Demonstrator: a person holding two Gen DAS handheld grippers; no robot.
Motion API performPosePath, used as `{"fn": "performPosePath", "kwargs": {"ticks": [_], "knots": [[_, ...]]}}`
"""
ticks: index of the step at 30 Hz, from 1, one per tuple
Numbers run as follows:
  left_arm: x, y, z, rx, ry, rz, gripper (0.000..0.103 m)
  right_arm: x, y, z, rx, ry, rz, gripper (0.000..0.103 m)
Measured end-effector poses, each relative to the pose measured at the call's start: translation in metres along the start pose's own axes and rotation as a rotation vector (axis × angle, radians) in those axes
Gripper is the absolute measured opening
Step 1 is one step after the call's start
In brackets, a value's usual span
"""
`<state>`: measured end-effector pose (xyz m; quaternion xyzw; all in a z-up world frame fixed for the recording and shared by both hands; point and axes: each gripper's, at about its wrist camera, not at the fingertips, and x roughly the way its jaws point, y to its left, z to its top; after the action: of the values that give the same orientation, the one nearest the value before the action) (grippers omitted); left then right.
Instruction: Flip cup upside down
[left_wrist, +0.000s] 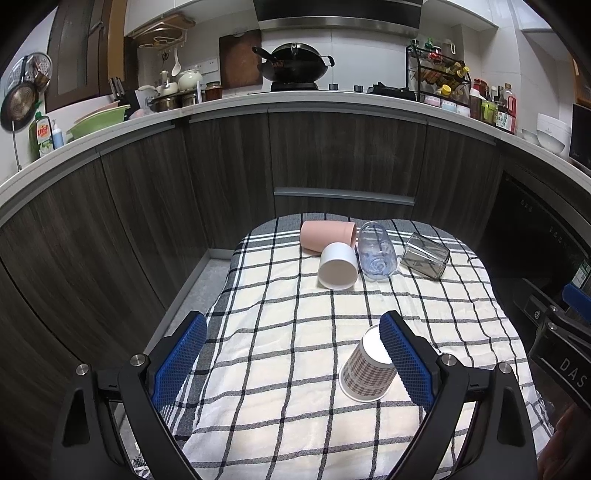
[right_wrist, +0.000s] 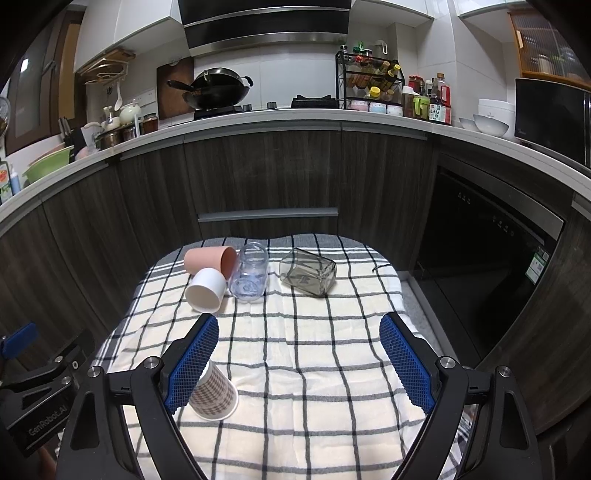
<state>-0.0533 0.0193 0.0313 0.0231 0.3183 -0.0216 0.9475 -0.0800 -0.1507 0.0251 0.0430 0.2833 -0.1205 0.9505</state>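
Left tongs (left_wrist: 293, 354) and right tongs (right_wrist: 298, 358) wide open (empty), plaid cup (left_wrist: 367, 371) inverted, bare cloth (left_wrist: 277, 314) ahead.

Dark wood-grain cabinets (right_wrist: 266, 173) ran beneath a pale countertop (right_wrist: 258, 118) — a wok (right_wrist: 218, 90) under the range hood (right_wrist: 266, 26), possibly a dishwasher (right_wrist: 491, 251) at right.

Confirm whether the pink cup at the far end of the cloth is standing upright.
No. The pink cup lies on its side on the checked cloth, its open mouth facing sideways toward the clear blue cup.
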Motion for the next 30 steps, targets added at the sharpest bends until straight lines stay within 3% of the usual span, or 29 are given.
{"fn": "performPosePath", "kwargs": {"ticks": [9, 11, 30], "knots": [[-0.0012, -0.0002, 0.0024, -0.011, 0.009, -0.018, 0.098, -0.0001, -0.0006, 0.0006, 0.008, 0.005, 0.002, 0.089], [-0.0014, -0.0005, 0.0030, -0.010, 0.010, -0.014, 0.103, -0.0003, -0.0002, 0.0007, 0.006, 0.003, 0.002, 0.089], [-0.0016, -0.0014, 0.0057, -0.029, 0.023, -0.052, 0.103, 0.0026, 0.0008, -0.0004, 0.011, 0.012, 0.003, 0.089]]}}
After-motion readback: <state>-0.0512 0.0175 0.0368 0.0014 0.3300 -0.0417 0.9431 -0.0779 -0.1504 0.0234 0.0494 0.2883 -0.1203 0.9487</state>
